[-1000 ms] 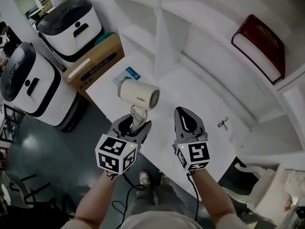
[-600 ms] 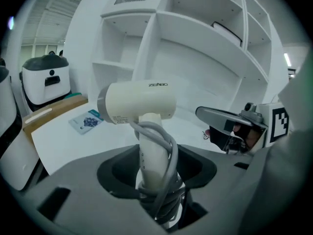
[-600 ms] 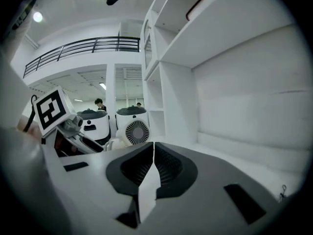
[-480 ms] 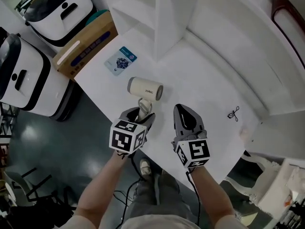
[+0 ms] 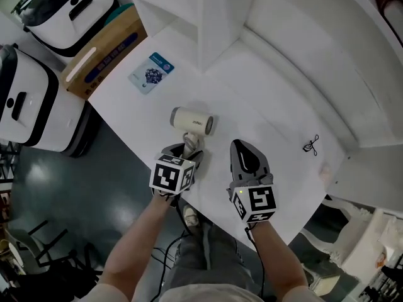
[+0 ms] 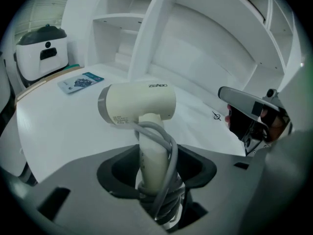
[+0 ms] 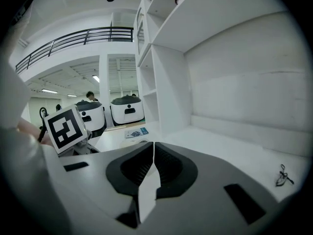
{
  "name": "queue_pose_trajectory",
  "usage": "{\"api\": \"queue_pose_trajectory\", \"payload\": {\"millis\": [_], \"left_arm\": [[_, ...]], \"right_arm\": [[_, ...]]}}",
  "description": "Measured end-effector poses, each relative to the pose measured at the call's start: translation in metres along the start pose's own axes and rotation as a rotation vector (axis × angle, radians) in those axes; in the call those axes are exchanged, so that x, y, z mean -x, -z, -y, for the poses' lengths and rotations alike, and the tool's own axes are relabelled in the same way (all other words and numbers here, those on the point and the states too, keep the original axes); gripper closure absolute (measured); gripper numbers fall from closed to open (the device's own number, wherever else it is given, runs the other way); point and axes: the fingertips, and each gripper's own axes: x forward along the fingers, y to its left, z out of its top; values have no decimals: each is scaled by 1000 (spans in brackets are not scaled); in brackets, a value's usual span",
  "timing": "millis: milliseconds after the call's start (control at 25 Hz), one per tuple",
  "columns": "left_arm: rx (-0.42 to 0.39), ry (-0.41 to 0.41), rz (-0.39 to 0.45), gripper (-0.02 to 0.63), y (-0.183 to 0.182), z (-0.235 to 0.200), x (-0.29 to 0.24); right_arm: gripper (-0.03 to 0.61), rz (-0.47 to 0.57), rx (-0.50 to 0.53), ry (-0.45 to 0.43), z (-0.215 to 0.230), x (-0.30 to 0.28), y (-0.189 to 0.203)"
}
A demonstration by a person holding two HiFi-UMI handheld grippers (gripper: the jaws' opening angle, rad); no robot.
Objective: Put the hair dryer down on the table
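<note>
A cream hair dryer point(image 5: 192, 119) with its grey cord wound round the handle is held over the white table point(image 5: 264, 99), near the front edge. My left gripper point(image 5: 187, 150) is shut on the handle, and the barrel point(image 6: 139, 104) lies sideways above the jaws point(image 6: 156, 180). Whether the dryer touches the table is not visible. My right gripper point(image 5: 242, 146) hovers just right of it, shut with nothing in it point(image 7: 152, 153).
A blue-printed booklet point(image 5: 151, 74) lies at the table's far left. A small black clip point(image 5: 310, 145) lies to the right. White shelf uprights point(image 5: 211, 24) rise behind. A cardboard box point(image 5: 104, 55) and white machines point(image 5: 28, 106) stand on the floor at left.
My left gripper has gone down toward the table with the hair dryer, which now looks smaller and lower. The right gripper has stayed shut beside it.
</note>
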Motion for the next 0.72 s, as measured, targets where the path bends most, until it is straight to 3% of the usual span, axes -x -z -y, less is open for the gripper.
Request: {"api": "queue_pose_trajectory", "payload": {"millis": [120,400,720], "left_arm": [[1,-16,-17,391,6,-2,-2],[-80,-75,-58,391,9,-2,-8],[-78,-70,-34,391,5,4,-8]], "right_arm": [[557,-11,-2,0,1,0,3],[557,-24,-1,-15,-4,4,4],[557,-55,-25,-3,1,13,15]]}}
